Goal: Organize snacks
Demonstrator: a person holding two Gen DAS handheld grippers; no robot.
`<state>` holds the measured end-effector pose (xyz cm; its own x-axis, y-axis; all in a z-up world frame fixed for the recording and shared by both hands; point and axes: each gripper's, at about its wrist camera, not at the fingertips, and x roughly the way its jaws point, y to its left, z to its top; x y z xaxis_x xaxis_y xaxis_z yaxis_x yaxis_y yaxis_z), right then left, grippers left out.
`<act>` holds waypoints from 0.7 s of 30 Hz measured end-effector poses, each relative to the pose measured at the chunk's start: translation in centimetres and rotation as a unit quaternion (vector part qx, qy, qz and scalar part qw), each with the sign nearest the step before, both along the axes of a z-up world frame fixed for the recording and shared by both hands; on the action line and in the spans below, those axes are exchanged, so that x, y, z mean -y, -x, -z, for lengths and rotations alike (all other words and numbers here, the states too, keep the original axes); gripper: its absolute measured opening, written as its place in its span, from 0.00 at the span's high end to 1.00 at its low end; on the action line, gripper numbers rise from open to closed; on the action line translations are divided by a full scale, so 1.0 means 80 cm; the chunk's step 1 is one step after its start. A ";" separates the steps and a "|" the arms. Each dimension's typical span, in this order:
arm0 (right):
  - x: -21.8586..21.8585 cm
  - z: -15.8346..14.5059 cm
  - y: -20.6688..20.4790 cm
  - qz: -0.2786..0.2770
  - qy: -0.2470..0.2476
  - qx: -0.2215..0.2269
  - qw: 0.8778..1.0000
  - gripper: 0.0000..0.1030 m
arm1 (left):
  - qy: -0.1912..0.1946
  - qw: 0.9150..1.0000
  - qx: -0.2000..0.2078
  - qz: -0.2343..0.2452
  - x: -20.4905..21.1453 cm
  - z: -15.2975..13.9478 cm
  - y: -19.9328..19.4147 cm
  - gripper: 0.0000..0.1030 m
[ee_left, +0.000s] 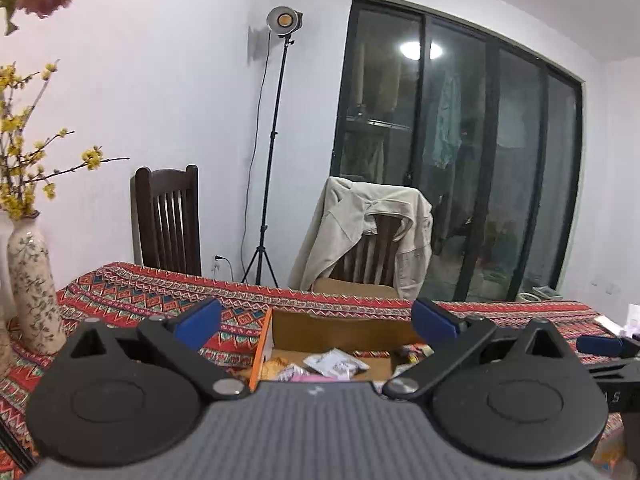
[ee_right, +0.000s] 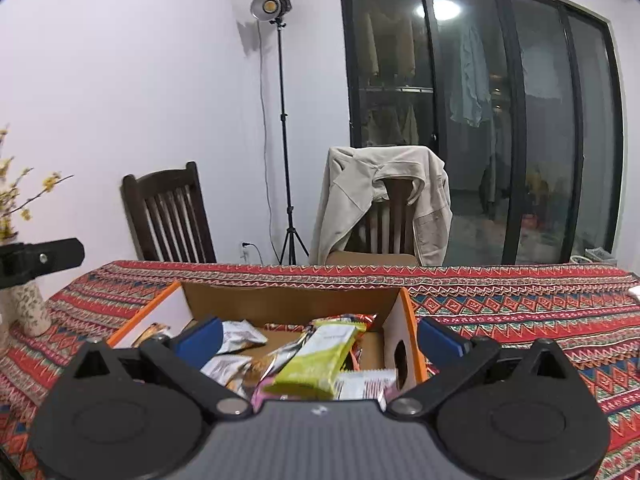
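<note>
An open cardboard box (ee_right: 280, 300) with orange rims sits on the patterned tablecloth and holds several snack packets. A lime-green packet (ee_right: 320, 360) lies on top, with silver packets (ee_right: 240, 336) beside it. My right gripper (ee_right: 318, 340) hovers over the box's near side, open, its blue pads wide apart and nothing pressed between them. In the left wrist view the same box (ee_left: 340, 324) shows white and pink packets (ee_left: 340, 362). My left gripper (ee_left: 316, 318) is open above it, empty. The right gripper's blue fingertip (ee_left: 600, 346) shows at that view's right edge.
A floral vase (ee_left: 34, 284) with yellow blossoms stands on the table's left. Behind the table are two dark wooden chairs (ee_right: 168, 216), one draped with a beige jacket (ee_right: 384, 200), a light stand (ee_right: 280, 120) and dark glass doors (ee_right: 480, 120). The left gripper's black body (ee_right: 40, 258) shows at left.
</note>
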<state>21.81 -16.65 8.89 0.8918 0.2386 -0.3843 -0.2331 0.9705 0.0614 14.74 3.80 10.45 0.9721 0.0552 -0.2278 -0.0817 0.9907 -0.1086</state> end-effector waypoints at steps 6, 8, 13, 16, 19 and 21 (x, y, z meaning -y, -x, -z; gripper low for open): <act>0.012 -0.005 0.064 -0.008 0.004 0.006 1.000 0.00 | -0.013 1.000 -0.018 0.004 0.001 0.022 0.055 0.00; 0.015 -0.001 0.087 -0.012 0.009 0.009 1.000 0.00 | -0.016 1.000 -0.023 0.004 0.000 0.029 0.071 0.00; 0.021 0.017 0.130 -0.016 0.016 -0.002 1.000 0.00 | -0.011 0.999 -0.037 0.005 -0.003 0.050 0.109 0.00; 0.024 0.025 0.150 -0.017 0.011 -0.009 1.000 0.00 | -0.012 0.999 -0.045 0.013 0.000 0.061 0.126 0.00; 0.025 0.034 0.166 -0.019 0.010 -0.015 1.000 0.00 | -0.015 0.999 -0.048 0.020 0.005 0.072 0.142 0.00; 0.024 0.040 0.176 -0.019 0.011 -0.021 1.000 0.00 | -0.013 0.998 -0.052 0.025 0.009 0.078 0.150 0.00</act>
